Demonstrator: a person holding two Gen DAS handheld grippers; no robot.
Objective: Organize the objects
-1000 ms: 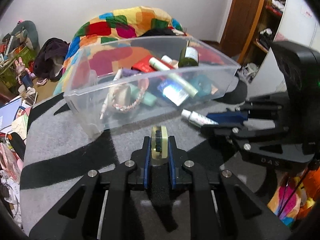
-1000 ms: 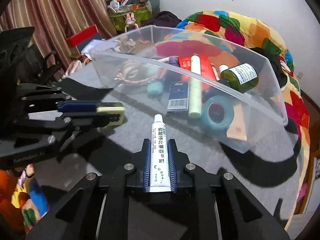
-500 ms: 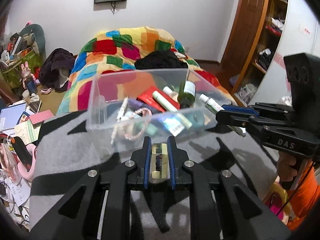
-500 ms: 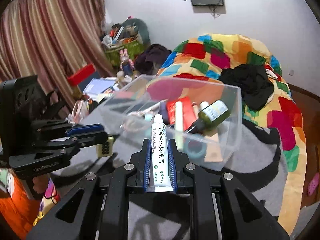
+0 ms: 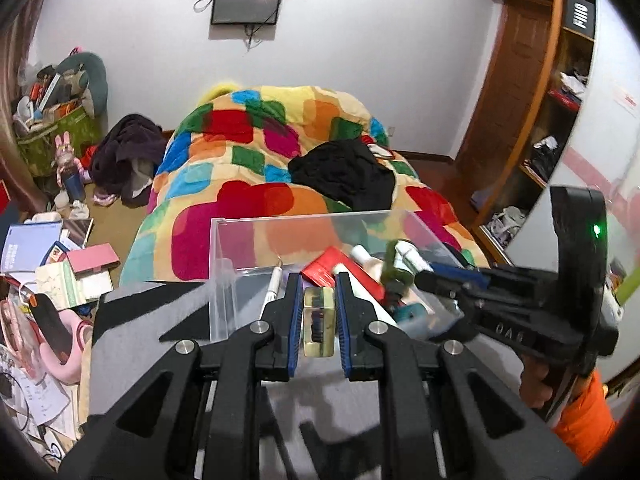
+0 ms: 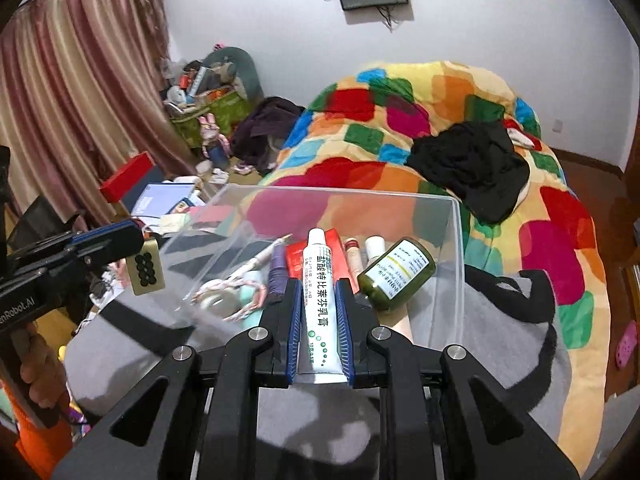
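Nearest, in the left wrist view, the left gripper (image 5: 319,308) is clenched on a small yellowish clear block (image 5: 319,326) with dark dots inside, held upright between its blue pads. In the right wrist view, the right gripper (image 6: 319,308) is clenched on a white tube (image 6: 319,300) with green print, its cap pointing away toward the bin.

Both grippers hang over a grey cloth (image 6: 500,344) with black markings. Just beyond them on the cloth stands a clear plastic bin (image 6: 456,264), open at the top. Inside it lie a dark green bottle (image 6: 396,274) with a white label at the right, a red box (image 6: 340,260) in the middle, a purple stick (image 6: 276,270), a pen (image 6: 260,258) and a braided bracelet (image 6: 228,294) at the left. The block hangs just left of the bin's near left corner in the right view; the tube reaches over the bin's near edge.

A hand (image 6: 40,368) with an orange sleeve grips the left tool's handle at the far left of the right view.

Behind the bin is a bed with a bright patchwork quilt (image 5: 248,168) and a black garment (image 5: 344,176) heaped on it. To the left, the floor is cluttered with papers, boxes and a green bag (image 5: 60,136). Striped curtains (image 6: 68,92) hang at the far left. A dark screen (image 5: 246,2) is mounted on the white far wall, and wooden shelves (image 5: 552,112) stand at the right.
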